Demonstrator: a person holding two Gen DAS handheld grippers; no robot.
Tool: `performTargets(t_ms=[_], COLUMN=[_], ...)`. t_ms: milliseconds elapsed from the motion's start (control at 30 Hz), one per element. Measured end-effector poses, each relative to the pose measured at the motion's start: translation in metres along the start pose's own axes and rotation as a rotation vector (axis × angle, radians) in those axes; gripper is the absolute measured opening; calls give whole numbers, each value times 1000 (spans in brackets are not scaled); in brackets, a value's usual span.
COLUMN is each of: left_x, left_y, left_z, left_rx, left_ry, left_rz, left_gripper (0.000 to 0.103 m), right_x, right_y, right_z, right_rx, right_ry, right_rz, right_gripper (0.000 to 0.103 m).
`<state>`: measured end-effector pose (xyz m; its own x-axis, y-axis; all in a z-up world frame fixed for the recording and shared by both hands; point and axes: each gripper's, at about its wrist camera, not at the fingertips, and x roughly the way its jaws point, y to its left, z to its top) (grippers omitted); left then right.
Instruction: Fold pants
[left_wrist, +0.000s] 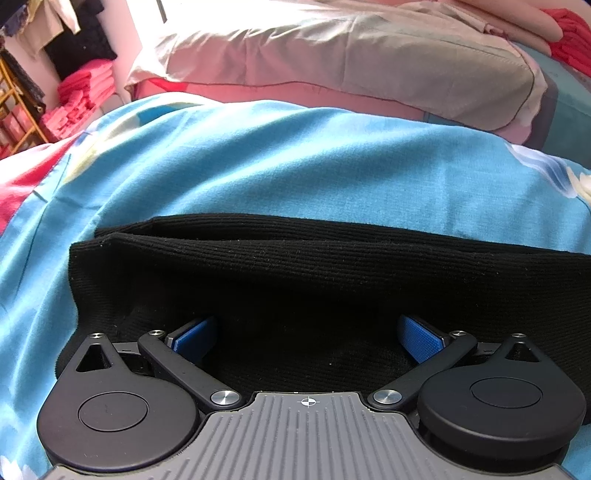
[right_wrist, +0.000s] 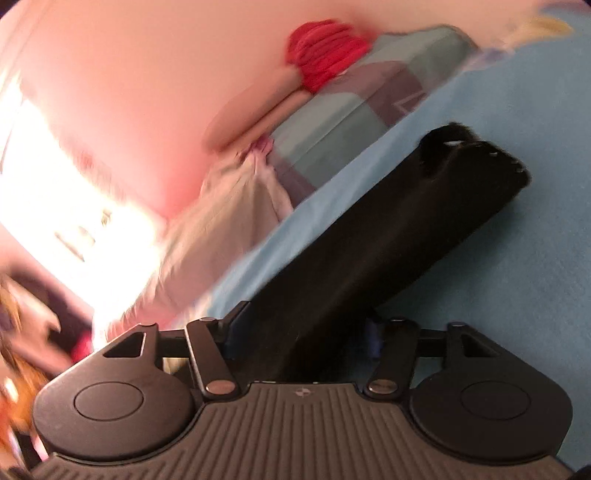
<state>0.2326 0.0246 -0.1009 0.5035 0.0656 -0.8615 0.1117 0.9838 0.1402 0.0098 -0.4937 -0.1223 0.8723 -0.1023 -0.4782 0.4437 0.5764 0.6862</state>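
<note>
The black ribbed pants lie folded in a wide band on the blue bedsheet. My left gripper points down onto them, open, its blue pads far apart with black fabric lying between and under them. In the blurred right wrist view the pants run as a long dark strip from my right gripper up to the right, ending at a cuff or waistband. The fabric fills the gap between the right fingers. Blur and the cloth hide whether the pads press on it.
A beige and pink pillow lies across the head of the bed. A red folded cloth sits on a grey-green cushion. Stacks of pink clothes stand on a rack at the left, beyond the bed's edge.
</note>
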Motion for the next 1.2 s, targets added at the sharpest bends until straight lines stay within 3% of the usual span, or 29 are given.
performTargets(t_ms=[67, 100, 133, 200, 267, 333, 400, 500, 533, 567, 633, 700, 833, 900, 967, 1000, 1033, 1100, 1133, 1167, 1200], left_x=[0, -1, -1, -1, -1, 0, 0, 1, 1, 1, 1, 1, 1, 1, 2, 1, 1, 0, -2, -4, -6], left_y=[0, 0, 0, 0, 0, -1, -1, -1, 0, 0, 0, 0, 0, -1, -1, -2, -2, -1, 0, 2, 3], left_z=[-1, -1, -2, -1, 0, 0, 0, 0, 0, 1, 1, 1, 1, 1, 1, 1, 2, 5, 6, 8, 9], left_rx=[2, 2, 2, 4, 5, 11, 8, 10, 9, 10, 9, 11, 10, 11, 8, 8, 6, 3, -1, -11, -21], left_ry=[-4, -5, -5, 1, 5, 1, 0, 0, 1, 1, 2, 3, 2, 0, 3, 6, 10, 22, 30, 38, 42], left_rz=[2, 1, 0, -2, -7, -4, -6, -7, -7, -7, -7, -8, -6, -5, -3, -2, -1, -5, -9, -16, -22], left_gripper=[103, 103, 103, 103, 103, 103, 103, 103, 103, 103, 103, 103, 103, 103, 103, 103, 103, 103, 103, 103, 103], right_x=[4, 4, 5, 3, -10, -11, -9, -11, -13, -13, -12, -15, -16, -20, -20, -22, -22, -17, -13, -9, -6], right_y=[-6, -4, 3, 6, -10, -25, -9, -7, -15, -24, -42, -52, -46, -44, -43, -39, -32, -19, -11, -5, -2], right_z=[6, 4, 6, 16, 28, 25, 21, 28, 30, 31, 37, 42, 47, 37, 29, 23, 18, 14, 15, 18, 22], right_rx=[98, 94, 29, -57, 20, 93, -14, 19, 77, 132, 221, 273, 183, 208, 215, 203, 180, 77, 9, -35, -53], right_ry=[-2, 1, 24, 49, -15, -16, 9, -8, -45, -65, -75, -72, -92, -90, -100, -96, -85, -55, -39, -22, -6], right_rz=[-29, -44, -92, -124, -151, -141, -157, -102, -105, -149, -141, -119, -173, -159, -97, -58, -47, -89, -136, -195, -227], right_gripper=[41, 33, 18, 17, 17, 17, 18, 29, 40, 28, 20, 18, 17, 30, 70, 73, 71, 58, 30, 18, 18])
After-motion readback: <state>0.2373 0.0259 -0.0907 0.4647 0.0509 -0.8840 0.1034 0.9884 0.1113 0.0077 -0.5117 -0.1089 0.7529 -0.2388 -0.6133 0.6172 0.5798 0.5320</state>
